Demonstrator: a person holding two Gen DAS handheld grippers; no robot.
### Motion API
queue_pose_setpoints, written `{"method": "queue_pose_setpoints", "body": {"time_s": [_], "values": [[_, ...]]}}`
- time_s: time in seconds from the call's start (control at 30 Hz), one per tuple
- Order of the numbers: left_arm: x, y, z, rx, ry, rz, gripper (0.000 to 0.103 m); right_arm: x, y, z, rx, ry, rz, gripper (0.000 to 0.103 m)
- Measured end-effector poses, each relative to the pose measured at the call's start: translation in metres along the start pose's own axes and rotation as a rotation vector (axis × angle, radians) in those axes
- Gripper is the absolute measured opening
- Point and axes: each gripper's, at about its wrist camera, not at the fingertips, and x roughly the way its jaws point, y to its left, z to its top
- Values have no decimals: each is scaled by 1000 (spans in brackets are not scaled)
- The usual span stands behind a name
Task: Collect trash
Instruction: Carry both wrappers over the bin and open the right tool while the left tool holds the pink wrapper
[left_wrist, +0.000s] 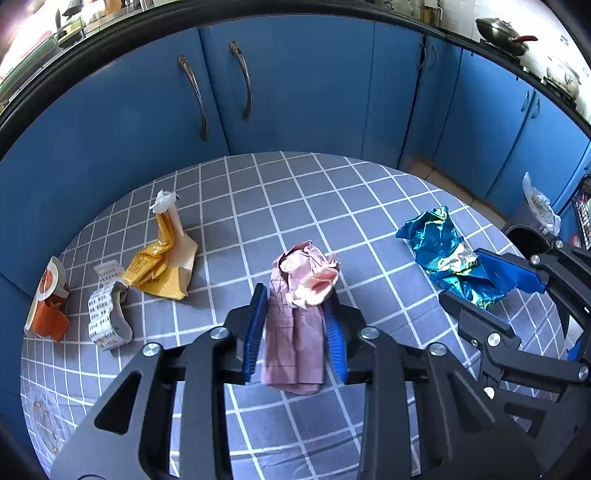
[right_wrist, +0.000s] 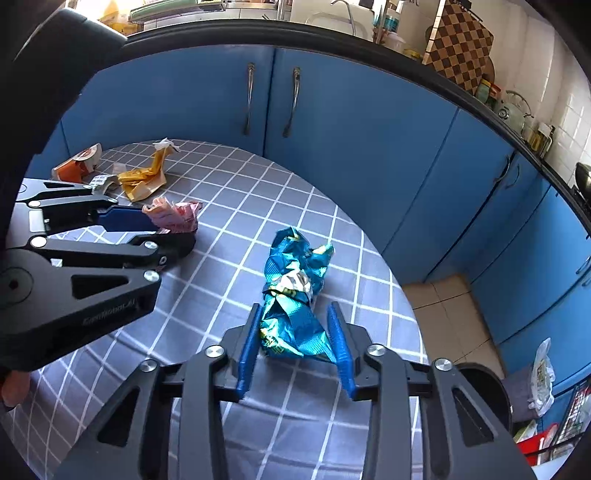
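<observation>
Both of your grippers have a wrapper between the fingers on the checked tablecloth: the left gripper is closed on the pink wrapper, while the right gripper only brackets the blue foil bag and looks not yet tight. If you lift now, the slippery foil may slide out before the black bin.

The left gripper holds the pink wrapper between its fingers, with the yellow wrapper to its left and the blue wrapper to its right.
</observation>
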Motion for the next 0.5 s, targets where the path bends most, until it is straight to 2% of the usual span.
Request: {"method": "queue_pose_setpoints", "body": {"time_s": [0.2,0.5], "values": [[-14,-9,-5,36,-19,34,28,-17,-2,-5,19,-12,-4,34],[-51,-20,-8,52,-73,41,27,-54,-7,-10,31,-45,-22,34]]}}
